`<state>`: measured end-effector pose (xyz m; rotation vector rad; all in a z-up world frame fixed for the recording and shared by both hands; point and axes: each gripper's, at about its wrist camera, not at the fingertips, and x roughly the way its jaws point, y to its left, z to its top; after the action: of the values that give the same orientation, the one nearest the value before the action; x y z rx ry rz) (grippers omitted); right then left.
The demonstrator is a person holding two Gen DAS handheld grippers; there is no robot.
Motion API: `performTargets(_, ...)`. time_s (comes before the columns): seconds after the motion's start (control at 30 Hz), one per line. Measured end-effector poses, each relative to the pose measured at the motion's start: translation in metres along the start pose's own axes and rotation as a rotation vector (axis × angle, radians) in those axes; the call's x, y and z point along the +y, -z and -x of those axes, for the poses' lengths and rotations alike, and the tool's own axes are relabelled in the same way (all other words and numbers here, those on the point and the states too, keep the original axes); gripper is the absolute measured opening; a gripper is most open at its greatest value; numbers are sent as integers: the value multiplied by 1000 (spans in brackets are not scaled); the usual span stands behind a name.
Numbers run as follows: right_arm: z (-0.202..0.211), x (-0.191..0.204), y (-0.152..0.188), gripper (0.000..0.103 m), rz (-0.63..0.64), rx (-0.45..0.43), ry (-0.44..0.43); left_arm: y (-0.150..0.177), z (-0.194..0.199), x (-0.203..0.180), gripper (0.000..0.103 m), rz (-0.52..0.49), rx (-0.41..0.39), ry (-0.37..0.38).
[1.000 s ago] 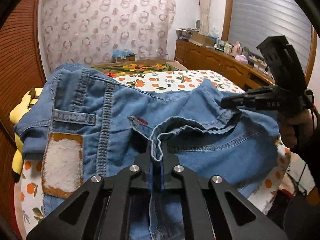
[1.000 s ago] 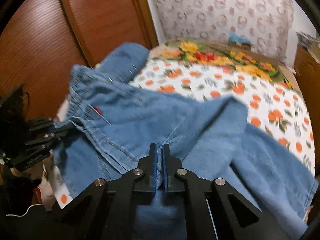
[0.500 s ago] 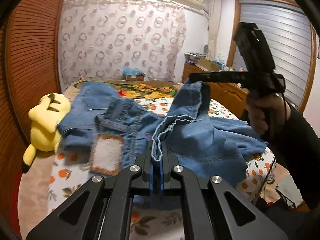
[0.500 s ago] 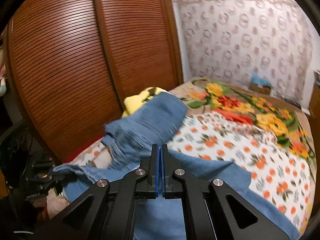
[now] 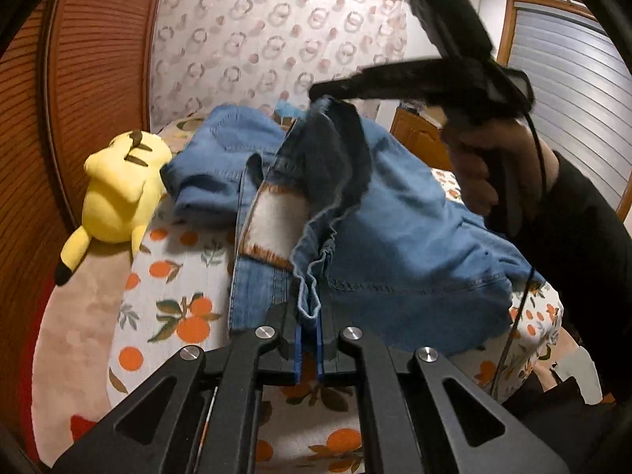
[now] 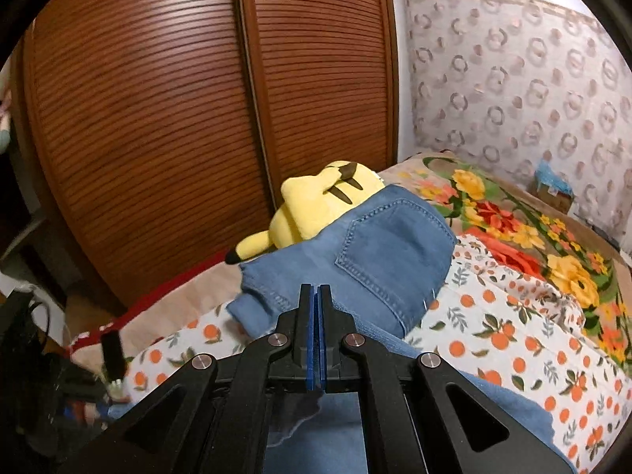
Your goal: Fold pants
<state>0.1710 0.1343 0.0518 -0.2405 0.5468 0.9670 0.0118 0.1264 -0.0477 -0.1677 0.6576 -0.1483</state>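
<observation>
Blue denim pants [image 5: 399, 229] lie bunched on the bed, with a white-and-orange patch [image 5: 276, 229] showing. My left gripper [image 5: 309, 318] is shut on a folded edge of the pants near the bed's front edge. My right gripper [image 5: 320, 93] is shut on another edge and holds it raised above the pile. In the right wrist view the right gripper [image 6: 315, 296] has its pads pressed together with denim [image 6: 379, 252] under and beyond it.
A yellow plush toy [image 5: 118, 185] lies at the bed's left side against the pants, also in the right wrist view [image 6: 316, 201]. A brown slatted wardrobe [image 6: 158, 118] stands left of the bed [image 5: 170, 308]. A wooden dresser [image 5: 414, 134] is at the right.
Both grippers have lifted and drawn back with the pants. The right gripper has risen higher and carried its edge leftward over the pile. The plush toy has come into view.
</observation>
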Motion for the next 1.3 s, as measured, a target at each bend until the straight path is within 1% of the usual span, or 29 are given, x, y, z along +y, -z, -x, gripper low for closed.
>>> performTargets(0.07,-8,-1,-4,1,-8,5,16,2,-4,2,6,5,15,-6)
performTargets(0.17,-23,0,-8,1,-17,17,38,3,-6,6,14,17,26,-10)
performTargets(0.23,-27,3,-8,1,-12,17,56,4,-5,7,28,16,26,-19)
performTargets(0.27,-26,4,-8,1,-12,19,61,3,-4,6,32,14,24,-21)
performTargets(0.3,-24,6,-7,1,-16,19,65,3,-4,7,41,14,22,-23)
performTargets(0.33,-22,7,-6,1,-20,18,66,2,-3,8,46,17,14,-27)
performTargets(0.43,-18,9,-5,1,-27,3,72,-1,0,8,46,11,7,-37)
performTargets(0.47,-15,9,-5,4,-30,-5,83,-2,1,7,46,6,4,-44)
performTargets(0.53,-5,7,-2,13,-44,-18,79,-4,4,6,46,0,-6,-59)
performTargets(0.6,10,2,3,39,-53,-29,76,-6,7,4,46,-4,-18,-67)
performTargets(0.63,18,0,6,43,-54,-38,85,-8,9,2,46,-8,-25,-69)
performTargets(0.73,46,-9,21,46,-57,-49,105,-11,8,-3,46,-20,-33,-73)
performTargets(0.83,75,-22,47,47,-71,-41,131,-13,5,-9,46,-31,-31,-74)
performTargets(1.0,123,-38,99,47,-95,-22,189,-15,-5,-19,46,-39,-24,-63)
performTargets(1.23,190,-59,172,47,-183,-9,273,-18,-18,-42,46,-67,-17,-43)
performTargets(1.3,209,-66,193,47,-201,-4,316,-19,-24,-51,46,-81,-8,-32)
